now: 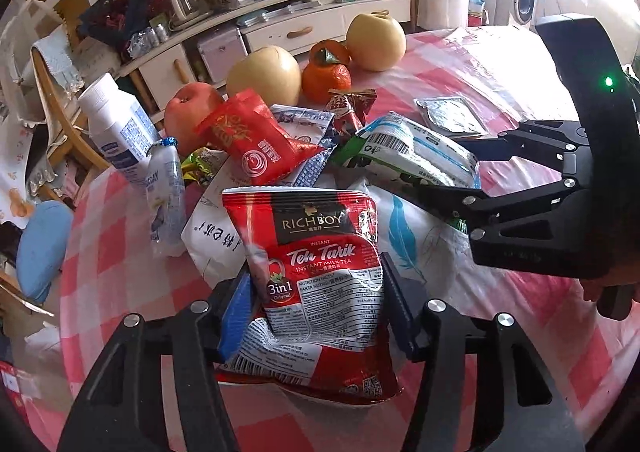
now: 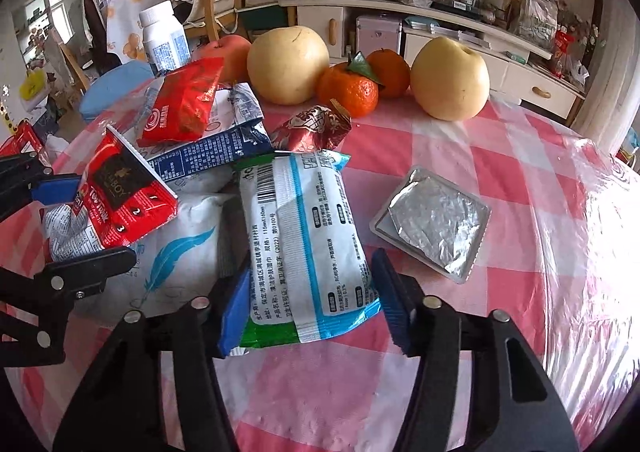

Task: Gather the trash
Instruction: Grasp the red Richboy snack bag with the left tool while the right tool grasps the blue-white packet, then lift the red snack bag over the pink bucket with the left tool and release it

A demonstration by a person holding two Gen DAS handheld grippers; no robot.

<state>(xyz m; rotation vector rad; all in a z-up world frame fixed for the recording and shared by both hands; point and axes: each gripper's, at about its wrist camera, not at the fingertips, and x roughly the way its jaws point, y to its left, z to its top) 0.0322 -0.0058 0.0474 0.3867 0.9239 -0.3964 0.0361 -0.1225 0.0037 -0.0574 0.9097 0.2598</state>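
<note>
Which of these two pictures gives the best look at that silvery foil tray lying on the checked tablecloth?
The right wrist view: the foil tray lies close, whole and unobstructed on the tablecloth, showing its crinkled foil and plastic rim. In the left wrist view it is farther away, smaller, and partly hidden behind the right gripper.

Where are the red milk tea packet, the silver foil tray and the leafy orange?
milk tea packet (image 1: 316, 252), left wrist view, front label.
foil tray (image 2: 432, 219), right wrist view, crinkled foil top.
leafy orange (image 2: 348, 91), right wrist view, peel.

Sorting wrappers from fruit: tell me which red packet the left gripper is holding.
The red Teh Tarik milk-tea sachet, between the left gripper fingers; the plain red packet lies on the pile.
</note>
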